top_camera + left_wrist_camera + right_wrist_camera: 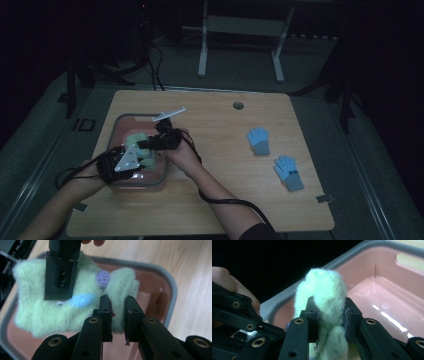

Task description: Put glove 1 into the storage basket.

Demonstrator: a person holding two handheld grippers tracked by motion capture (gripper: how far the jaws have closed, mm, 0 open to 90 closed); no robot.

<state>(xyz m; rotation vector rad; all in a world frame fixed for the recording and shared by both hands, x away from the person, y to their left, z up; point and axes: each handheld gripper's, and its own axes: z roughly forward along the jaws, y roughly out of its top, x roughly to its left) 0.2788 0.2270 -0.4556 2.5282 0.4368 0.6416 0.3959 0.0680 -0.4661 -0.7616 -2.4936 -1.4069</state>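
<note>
Fuzzy pale-green glove [75,310] stretches lengthwise between both grippers, left gripper [117,315] and right gripper [329,315] each clamped on it, over a glossy pink bin [387,290].

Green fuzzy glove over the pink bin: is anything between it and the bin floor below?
Nothing visible. The green fuzzy glove hangs above the pink bin, gripped by the left gripper and the right gripper. The stretch of bin floor in the right gripper view is bare.
</note>
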